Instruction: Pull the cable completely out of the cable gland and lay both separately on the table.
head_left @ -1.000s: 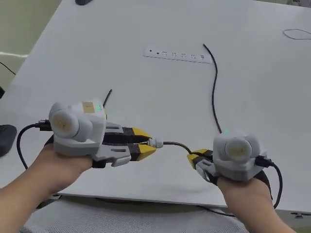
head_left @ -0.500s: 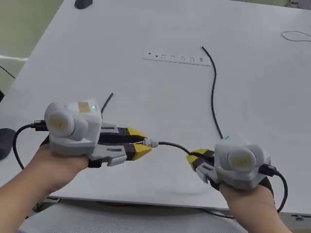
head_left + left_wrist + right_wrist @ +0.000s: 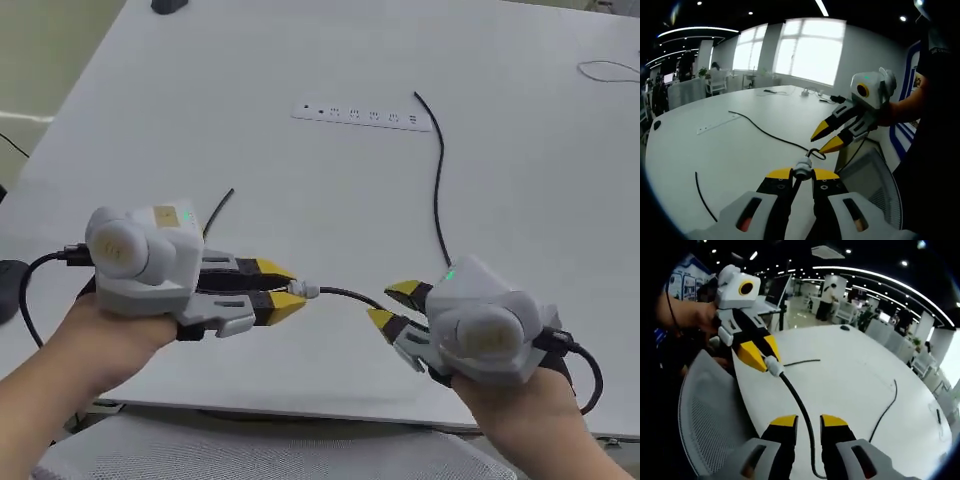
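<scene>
1. Far left of the cable gland, a short black wire piece lies loose on the white surface, on the side away from the person.
2. Just left of the gland, the left tool is held level above the surface. Its yellow-tipped jaws are clenched on the gland.
3. The gland sticks out from between those tips, held in the air and off the surface. In the left gripper view it sits pinched at the very front of that tool.
4. The black cable comes out of the gland's right end, so it is not pulled free.
5. Right of the gland, the right tool is released, its jaws standing apart. The right gripper view shows the cable running loose through the gap of this tool.
6. Past the right tool, the cable trails over the surface away from the gland. It ends near a white power strip, which lies well beyond the gland.
</scene>
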Tool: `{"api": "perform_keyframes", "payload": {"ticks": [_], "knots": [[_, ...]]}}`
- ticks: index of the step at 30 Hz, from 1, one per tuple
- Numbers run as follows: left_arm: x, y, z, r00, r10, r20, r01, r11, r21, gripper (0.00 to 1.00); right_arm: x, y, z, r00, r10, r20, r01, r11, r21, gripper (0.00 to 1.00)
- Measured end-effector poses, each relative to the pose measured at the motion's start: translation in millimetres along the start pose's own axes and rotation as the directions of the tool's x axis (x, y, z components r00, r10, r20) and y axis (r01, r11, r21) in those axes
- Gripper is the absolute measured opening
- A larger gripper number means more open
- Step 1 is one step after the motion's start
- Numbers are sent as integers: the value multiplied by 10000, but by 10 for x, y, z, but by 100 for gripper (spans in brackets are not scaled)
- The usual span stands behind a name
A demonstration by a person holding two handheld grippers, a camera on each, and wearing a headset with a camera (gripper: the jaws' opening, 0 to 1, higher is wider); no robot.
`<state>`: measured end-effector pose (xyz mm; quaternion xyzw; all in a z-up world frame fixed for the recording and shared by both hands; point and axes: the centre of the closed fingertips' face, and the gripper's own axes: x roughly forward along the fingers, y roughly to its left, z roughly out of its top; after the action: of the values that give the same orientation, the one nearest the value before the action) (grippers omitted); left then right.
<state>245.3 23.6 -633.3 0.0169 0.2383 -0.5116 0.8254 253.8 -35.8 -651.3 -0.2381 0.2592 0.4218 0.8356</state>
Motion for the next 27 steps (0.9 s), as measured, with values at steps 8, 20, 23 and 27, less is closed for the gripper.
{"api": "perform_keyframes", "payload": {"ticks": [8, 20, 23, 27], "knots": [[16, -32, 12, 9999, -124, 10, 124, 9999, 29, 15, 116, 120, 233, 9989, 414, 215, -382, 9905, -1318, 12], [48, -49, -46, 9995, -205, -251, 211, 9995, 230, 15, 217, 325, 272, 9953, 969, -21, -938, 9585, -2692, 5], [57, -51, -68, 9991, -209, -361, 219, 9994, 283, 15, 231, 336, 256, 9948, 1013, -107, -1003, 9559, -2762, 3], [67, -60, -105, 9984, -234, -507, 253, 9990, 357, 15, 247, 351, 216, 9938, 1094, -176, -1099, 9537, -2799, 1]]}}
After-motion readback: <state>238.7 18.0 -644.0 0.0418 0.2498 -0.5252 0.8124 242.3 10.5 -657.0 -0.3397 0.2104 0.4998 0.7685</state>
